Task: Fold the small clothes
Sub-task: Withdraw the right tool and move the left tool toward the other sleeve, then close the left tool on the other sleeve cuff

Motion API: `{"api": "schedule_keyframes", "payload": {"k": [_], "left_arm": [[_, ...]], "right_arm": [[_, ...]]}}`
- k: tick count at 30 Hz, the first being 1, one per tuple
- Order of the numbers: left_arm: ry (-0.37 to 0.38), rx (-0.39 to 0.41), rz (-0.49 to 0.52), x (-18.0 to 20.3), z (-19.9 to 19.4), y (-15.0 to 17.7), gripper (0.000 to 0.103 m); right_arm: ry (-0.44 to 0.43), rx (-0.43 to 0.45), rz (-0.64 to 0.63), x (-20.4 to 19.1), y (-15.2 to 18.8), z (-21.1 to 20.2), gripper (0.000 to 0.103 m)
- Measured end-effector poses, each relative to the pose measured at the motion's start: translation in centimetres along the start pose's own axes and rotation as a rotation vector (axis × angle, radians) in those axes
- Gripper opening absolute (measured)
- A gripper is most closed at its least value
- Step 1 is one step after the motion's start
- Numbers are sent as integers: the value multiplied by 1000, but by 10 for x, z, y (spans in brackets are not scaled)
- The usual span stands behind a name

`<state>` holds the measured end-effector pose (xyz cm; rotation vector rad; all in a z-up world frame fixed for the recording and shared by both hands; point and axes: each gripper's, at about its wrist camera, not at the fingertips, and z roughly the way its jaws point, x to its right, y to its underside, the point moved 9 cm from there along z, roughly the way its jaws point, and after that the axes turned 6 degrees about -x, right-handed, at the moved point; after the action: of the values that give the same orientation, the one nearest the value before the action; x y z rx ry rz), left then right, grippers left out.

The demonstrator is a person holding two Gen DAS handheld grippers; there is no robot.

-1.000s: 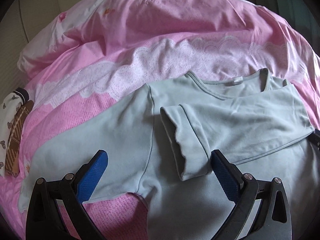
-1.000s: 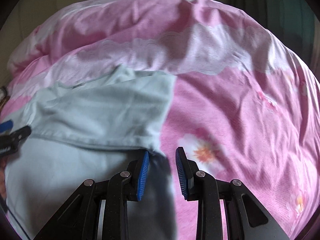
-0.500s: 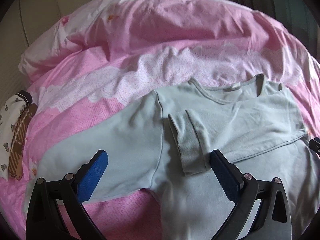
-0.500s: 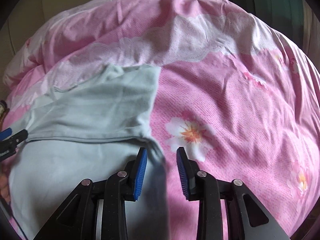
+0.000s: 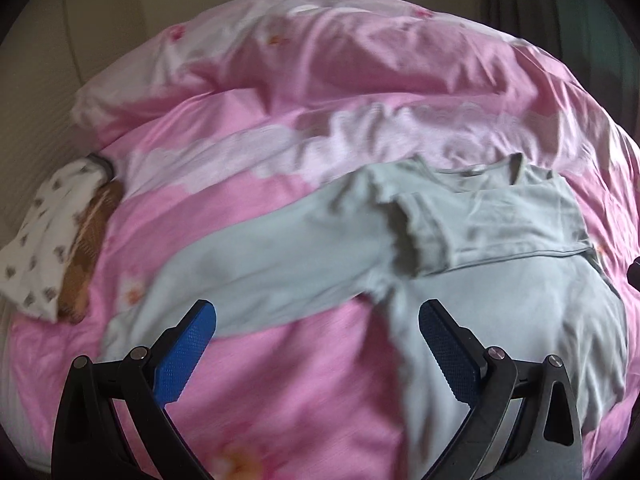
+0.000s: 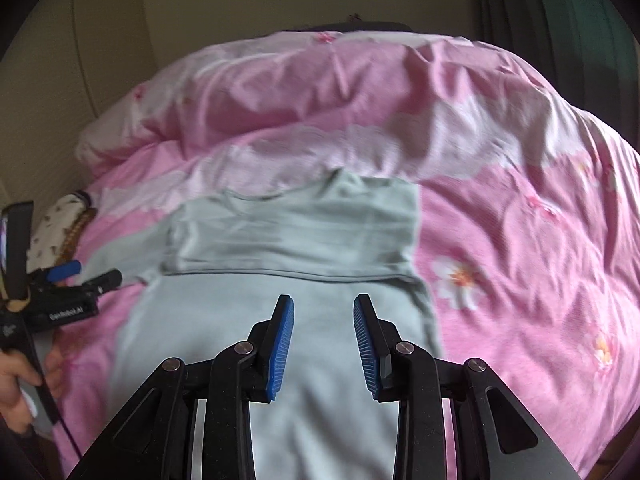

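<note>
A pale green long-sleeved shirt (image 5: 500,288) lies flat on the pink bedspread (image 5: 304,392). Its right sleeve (image 5: 500,216) is folded across the chest; its left sleeve (image 5: 260,272) stretches out to the left. My left gripper (image 5: 316,352) is wide open and empty, above the bedspread just below the outstretched sleeve. My right gripper (image 6: 323,344) is open and empty, hovering over the shirt's body (image 6: 320,320) below the folded sleeve (image 6: 296,236). The left gripper also shows in the right wrist view (image 6: 86,274), at the shirt's left side.
A white patterned garment (image 5: 48,224) and a brown checked one (image 5: 90,240) lie at the bed's left edge. The rumpled pink duvet (image 5: 340,80) piles up behind the shirt. A wall and dark curtain stand beyond the bed.
Both grippers have pulled back and risen from the shirt. The left one has shifted left, off the shirt body. The right one has moved left, from the shirt's edge over its body, and opened wider.
</note>
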<state>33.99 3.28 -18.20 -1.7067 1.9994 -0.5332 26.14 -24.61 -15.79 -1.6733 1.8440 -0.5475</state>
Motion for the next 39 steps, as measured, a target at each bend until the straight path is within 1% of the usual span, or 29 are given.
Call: {"api": "schedule_keyframes", "payload": {"k": [4, 7, 10, 12, 14, 19, 21, 23, 24, 26, 27, 28, 31, 36, 38, 39], "left_arm": [[-33, -5, -58, -43, -10, 18, 103], [-37, -13, -105, -79, -14, 35, 103], [-40, -15, -162, -117, -11, 50, 103], [-61, -7, -184, -144, -6, 56, 102], [-75, -12, -201, -166, 1, 60, 94], [-62, -3, -265, -206, 15, 65, 91], [-35, -2, -292, -217, 25, 66, 89], [3, -8, -310, -224, 36, 64, 79], [22, -7, -319, -227, 42, 64, 76], [45, -9, -337, -234, 53, 63, 60], [60, -17, -342, -236, 58, 63, 56], [81, -25, -349, -238, 63, 64, 54], [134, -21, -379, -240, 70, 64, 54], [258, -12, -430, -234, 74, 65, 53], [282, -20, -432, -228, 77, 65, 53], [283, -23, -426, -224, 79, 65, 53]], "right_arm": [[-59, 9, -32, -42, 0, -3, 32], [-107, 20, -71, -83, 1, -3, 32], [-144, 18, -104, -121, 2, 3, 32], [-168, 14, -119, -143, 3, 8, 32], [-186, 18, -131, -169, 1, 13, 32], [-199, 24, -158, -221, -3, 26, 32], [-210, 14, -163, -239, -2, 34, 32], [-219, 1, -165, -253, -2, 41, 32], [-222, -4, -167, -261, -2, 45, 32], [-223, -9, -175, -272, -3, 50, 32], [-223, -10, -183, -278, -3, 52, 32], [-220, -9, -193, -283, -3, 54, 32], [-212, -9, -223, -297, -3, 60, 32], [-185, -8, -241, -304, -5, 64, 32], [-155, 5, -255, -303, -7, 63, 32], [-140, 13, -259, -303, -8, 62, 32]]}}
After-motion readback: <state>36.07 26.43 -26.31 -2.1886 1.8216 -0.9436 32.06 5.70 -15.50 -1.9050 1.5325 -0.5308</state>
